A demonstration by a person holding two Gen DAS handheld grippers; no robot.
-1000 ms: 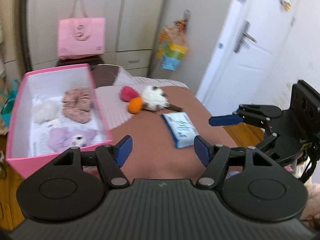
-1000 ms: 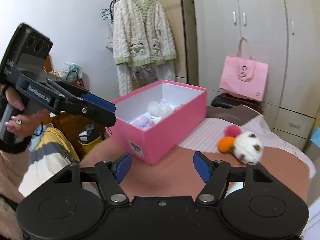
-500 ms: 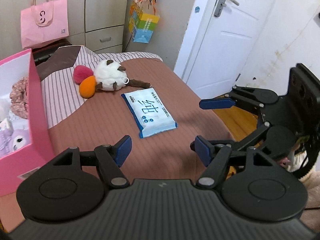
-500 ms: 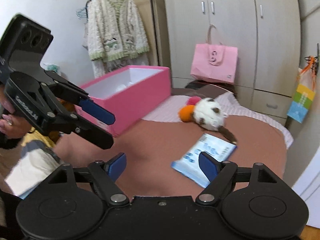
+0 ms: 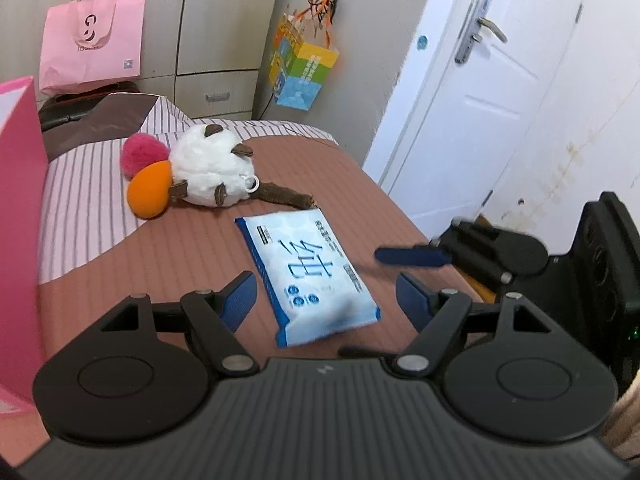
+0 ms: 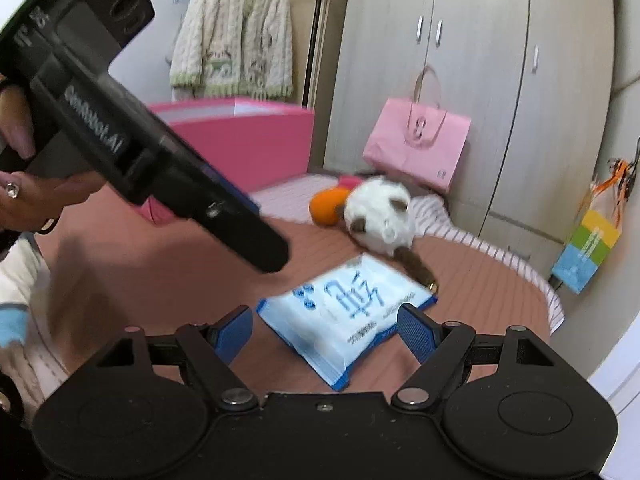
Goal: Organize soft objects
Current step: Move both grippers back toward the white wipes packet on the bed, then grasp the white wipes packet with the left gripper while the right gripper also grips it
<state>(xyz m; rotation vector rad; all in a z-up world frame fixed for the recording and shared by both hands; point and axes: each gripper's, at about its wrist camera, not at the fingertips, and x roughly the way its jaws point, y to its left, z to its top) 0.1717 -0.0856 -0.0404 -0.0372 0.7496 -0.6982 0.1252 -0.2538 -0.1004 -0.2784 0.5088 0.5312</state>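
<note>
A blue-and-white soft tissue pack lies flat on the brown bed. It also shows in the right wrist view. Behind it lies a white plush toy with an orange pompom and a pink pompom. My left gripper is open just above the pack's near end. My right gripper is open over the pack from the other side, and its blue fingers show at the right of the left wrist view. The pink box stands at the left.
A pink paper bag stands against the wardrobe behind the bed. A colourful bag hangs on the wall. A white door is to the right, past the bed's edge. A knitted cardigan hangs behind the box.
Both grippers have swung away from the pink box and closed in on the tissue pack, which now lies between each pair of open fingers. Nothing on the bed has moved.
</note>
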